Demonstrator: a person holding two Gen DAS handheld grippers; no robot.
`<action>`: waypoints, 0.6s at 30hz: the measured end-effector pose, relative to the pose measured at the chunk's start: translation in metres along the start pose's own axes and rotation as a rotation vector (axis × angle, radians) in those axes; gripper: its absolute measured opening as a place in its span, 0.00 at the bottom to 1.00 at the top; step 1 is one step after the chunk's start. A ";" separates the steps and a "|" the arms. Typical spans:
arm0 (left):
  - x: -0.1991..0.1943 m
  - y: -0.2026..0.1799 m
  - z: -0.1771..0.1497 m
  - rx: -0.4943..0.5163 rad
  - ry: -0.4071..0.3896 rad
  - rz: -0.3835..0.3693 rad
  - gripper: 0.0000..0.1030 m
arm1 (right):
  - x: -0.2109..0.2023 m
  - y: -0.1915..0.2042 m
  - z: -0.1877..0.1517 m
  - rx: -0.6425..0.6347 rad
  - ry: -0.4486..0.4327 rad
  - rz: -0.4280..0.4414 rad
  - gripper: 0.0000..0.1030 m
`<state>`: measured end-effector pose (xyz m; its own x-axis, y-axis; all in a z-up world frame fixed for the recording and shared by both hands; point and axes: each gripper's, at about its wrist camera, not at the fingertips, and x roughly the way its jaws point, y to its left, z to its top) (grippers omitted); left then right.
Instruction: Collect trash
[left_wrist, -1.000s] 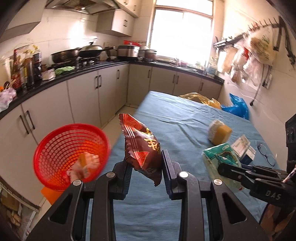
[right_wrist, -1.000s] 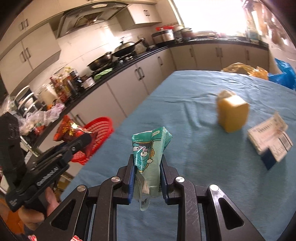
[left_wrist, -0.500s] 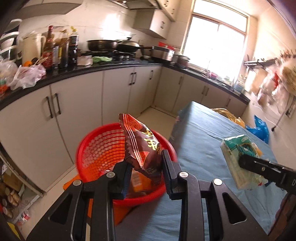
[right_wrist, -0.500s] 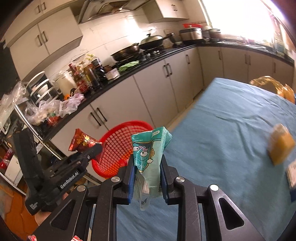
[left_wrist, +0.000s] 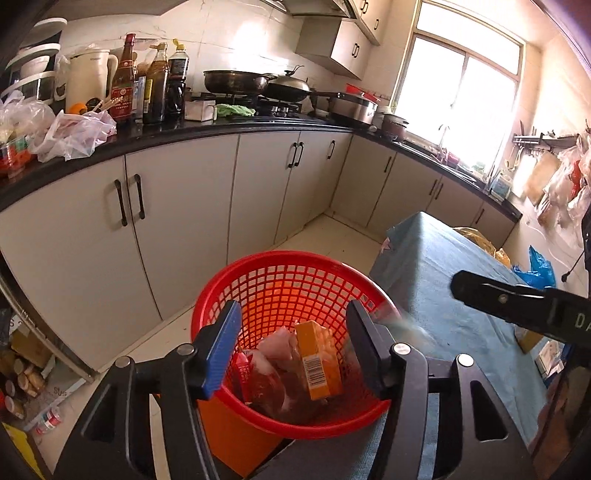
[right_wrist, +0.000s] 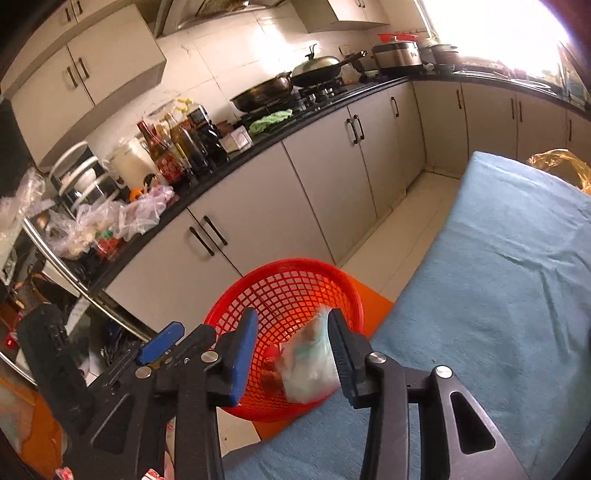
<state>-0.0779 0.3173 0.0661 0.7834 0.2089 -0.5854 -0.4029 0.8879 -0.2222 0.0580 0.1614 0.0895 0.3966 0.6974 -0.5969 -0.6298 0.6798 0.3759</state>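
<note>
A red mesh basket (left_wrist: 288, 258) stands off the table's left edge, right below both grippers. My left gripper (left_wrist: 293, 314) hangs over it, its jaws opening with nothing between them. A red-brown snack bag (left_wrist: 266, 387) lies in the basket beside an orange box (left_wrist: 317, 358) and a pale wrapper. My right gripper (right_wrist: 293, 317) is also above the basket (right_wrist: 295, 273), jaws opening. A blurred green packet (right_wrist: 310, 365) drops loose between its fingers, close to the right one. The left gripper's blue pad (right_wrist: 162, 343) shows at the left of the right wrist view.
The table with a blue cloth (right_wrist: 517, 277) is on the right, a yellow bag (right_wrist: 561, 162) at its far end. An orange stand (left_wrist: 236, 435) sits under the basket. Grey cabinets (left_wrist: 184, 221) and a crowded black counter (left_wrist: 166, 129) run along the left.
Both grippers swung left from over the table to above the red basket and opened. The snack bag fell from the left one into the basket; the green packet slipped out of the right one.
</note>
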 end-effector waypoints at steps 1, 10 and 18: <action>-0.002 -0.001 -0.001 0.002 -0.006 -0.005 0.57 | -0.005 -0.002 -0.001 0.000 -0.008 -0.007 0.41; -0.020 -0.066 -0.021 0.117 0.005 -0.097 0.64 | -0.070 -0.050 -0.037 0.036 -0.055 -0.064 0.51; -0.021 -0.153 -0.058 0.280 0.078 -0.177 0.68 | -0.123 -0.127 -0.074 0.158 -0.075 -0.151 0.51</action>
<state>-0.0602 0.1535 0.0665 0.7865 0.0191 -0.6172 -0.1096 0.9880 -0.1090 0.0404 -0.0277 0.0629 0.5303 0.5961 -0.6029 -0.4496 0.8006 0.3961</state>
